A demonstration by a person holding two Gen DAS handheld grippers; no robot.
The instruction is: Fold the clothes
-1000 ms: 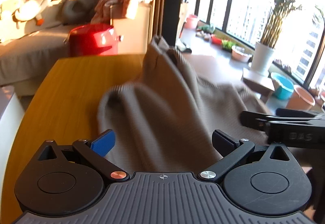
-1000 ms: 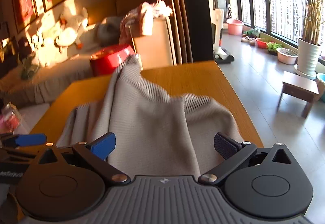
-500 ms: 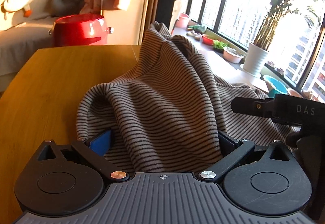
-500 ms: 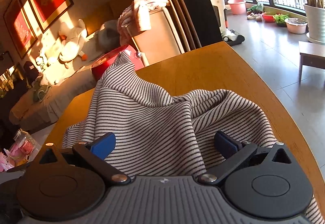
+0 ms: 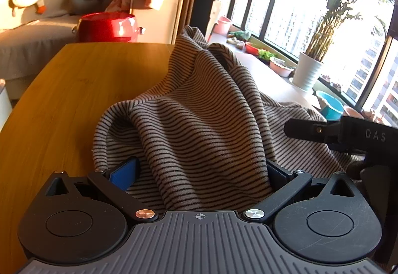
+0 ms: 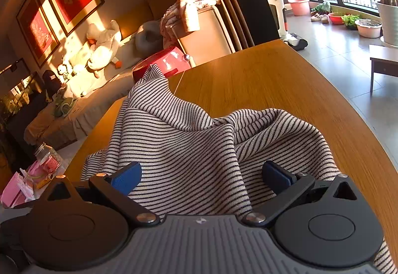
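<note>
The left claw [image 5: 199,174] and the right claw [image 6: 201,174] each stand with jaws wide apart, striped cloth bunched between the blue pads but not pinched. The striped shirt [image 5: 199,124] lies heaped on the wooden worktop [image 5: 82,90], one peak standing up toward the red pot [image 5: 108,27] beyond the far edge. The step looks like taking hold of the near hem; next, both claws would need to close on it and pull it flat. Only the left view shows the right claw from the side, beside the shirt; only the right view shows bare worktop beyond the shirt.
</note>
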